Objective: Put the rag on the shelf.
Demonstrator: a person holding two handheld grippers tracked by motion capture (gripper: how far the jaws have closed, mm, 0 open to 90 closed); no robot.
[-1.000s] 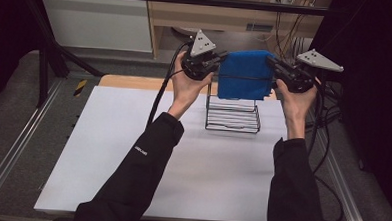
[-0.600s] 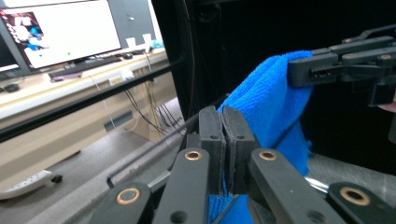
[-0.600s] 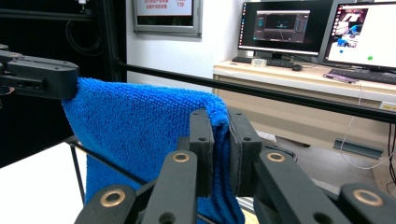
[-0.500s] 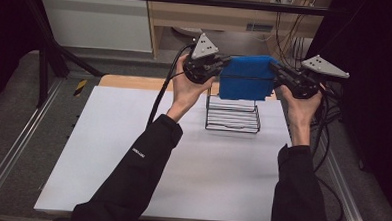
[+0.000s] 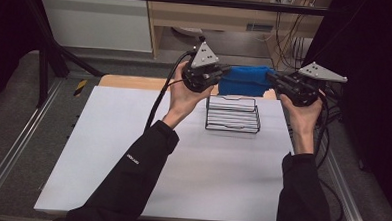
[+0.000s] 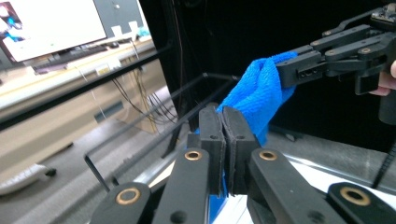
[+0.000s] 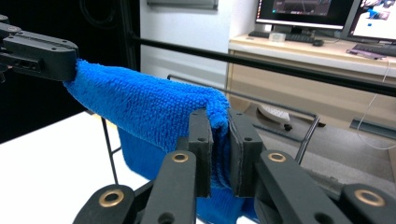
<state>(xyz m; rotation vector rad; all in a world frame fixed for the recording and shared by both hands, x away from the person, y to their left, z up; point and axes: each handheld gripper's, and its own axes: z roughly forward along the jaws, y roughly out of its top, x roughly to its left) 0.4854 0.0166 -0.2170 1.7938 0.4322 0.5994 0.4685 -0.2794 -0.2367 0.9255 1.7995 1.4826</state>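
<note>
The left tongs and the right tongs each clench an upper corner of the blue towel, stretching it between them above the far edge of the tabletop. The wire rack stands just below and nearer. To the left and toward the person the white surface lies bare, its right edge close to the rack.

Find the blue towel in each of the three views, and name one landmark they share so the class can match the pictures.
High view: the blue towel hangs upper centre, between the left tongs and right tongs.
Left gripper view: right of centre, running up to the far tongs.
Right gripper view: left and centre, draped across.
Shared landmark: the black wire rack.
</note>
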